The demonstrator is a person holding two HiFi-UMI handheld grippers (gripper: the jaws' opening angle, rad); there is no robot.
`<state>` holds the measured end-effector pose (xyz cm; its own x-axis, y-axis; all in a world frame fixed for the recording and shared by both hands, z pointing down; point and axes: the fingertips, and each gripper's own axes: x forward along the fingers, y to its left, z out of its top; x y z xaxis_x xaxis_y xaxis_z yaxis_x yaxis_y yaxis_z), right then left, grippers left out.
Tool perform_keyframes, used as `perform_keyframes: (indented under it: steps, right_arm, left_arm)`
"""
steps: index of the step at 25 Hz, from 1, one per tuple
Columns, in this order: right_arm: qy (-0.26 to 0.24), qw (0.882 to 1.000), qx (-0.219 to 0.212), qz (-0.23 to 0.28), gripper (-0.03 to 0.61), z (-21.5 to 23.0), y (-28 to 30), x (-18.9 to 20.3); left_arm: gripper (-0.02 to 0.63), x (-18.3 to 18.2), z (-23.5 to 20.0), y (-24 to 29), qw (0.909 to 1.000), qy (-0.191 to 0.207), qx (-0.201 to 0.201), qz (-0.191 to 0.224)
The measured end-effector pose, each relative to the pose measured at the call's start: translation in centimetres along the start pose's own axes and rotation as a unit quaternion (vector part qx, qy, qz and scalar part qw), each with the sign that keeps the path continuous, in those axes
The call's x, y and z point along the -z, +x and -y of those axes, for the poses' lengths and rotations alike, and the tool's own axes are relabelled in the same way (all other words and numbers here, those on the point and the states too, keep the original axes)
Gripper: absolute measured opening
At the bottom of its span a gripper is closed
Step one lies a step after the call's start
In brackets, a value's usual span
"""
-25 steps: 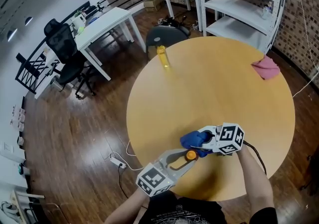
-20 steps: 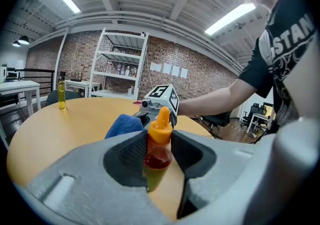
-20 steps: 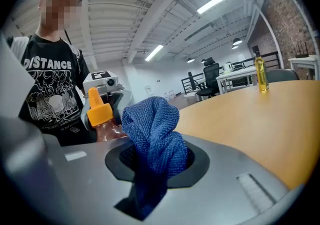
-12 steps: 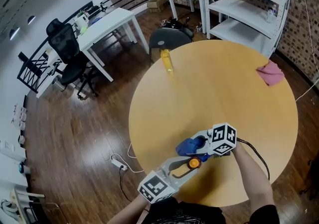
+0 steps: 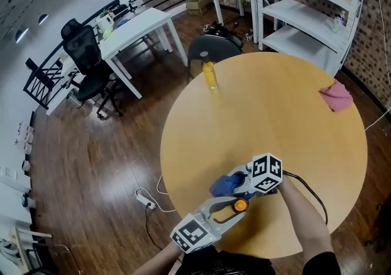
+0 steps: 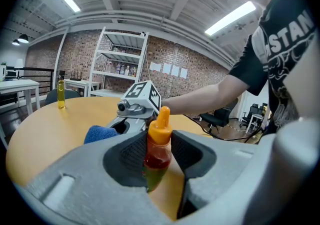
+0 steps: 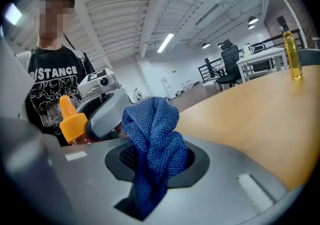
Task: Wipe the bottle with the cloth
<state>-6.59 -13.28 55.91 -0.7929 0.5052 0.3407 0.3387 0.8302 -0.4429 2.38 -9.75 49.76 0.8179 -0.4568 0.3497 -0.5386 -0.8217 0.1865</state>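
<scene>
A small sauce bottle [image 6: 158,150] with an orange nozzle cap [image 5: 240,205] and red contents is clamped between the jaws of my left gripper [image 6: 159,161], held above the near edge of the round table [image 5: 287,121]. My right gripper [image 7: 155,164] is shut on a bunched blue cloth [image 7: 154,141]. In the head view the blue cloth [image 5: 225,185] sits right beside the bottle, just to its upper left, and my right gripper [image 5: 241,182] meets my left gripper [image 5: 227,206] there. Whether cloth and bottle touch is hidden.
A tall yellow bottle [image 5: 209,75] stands at the table's far edge. A pink cloth [image 5: 336,96] lies at the far right rim. Beyond the table are a dark chair [image 5: 211,47], white desks [image 5: 134,26] and white shelves [image 5: 305,5]. A power strip [image 5: 145,199] lies on the wooden floor.
Both grippers have shifted slightly left and toward the near edge together. The blue cloth has slid along the bottle, and the bottle's cap now shows below the right gripper's marker cube.
</scene>
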Motion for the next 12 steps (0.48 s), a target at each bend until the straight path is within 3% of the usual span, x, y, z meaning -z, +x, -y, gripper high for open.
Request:
perform_keyframes:
  steps: [12]
  right_arm:
    - [0.009,0.997,-0.071,-0.038,0.092,-0.8,3.0,-0.6]
  left_arm:
    - [0.147,-0.2,0.1,-0.1,1.0000,0.004,0.006,-0.006]
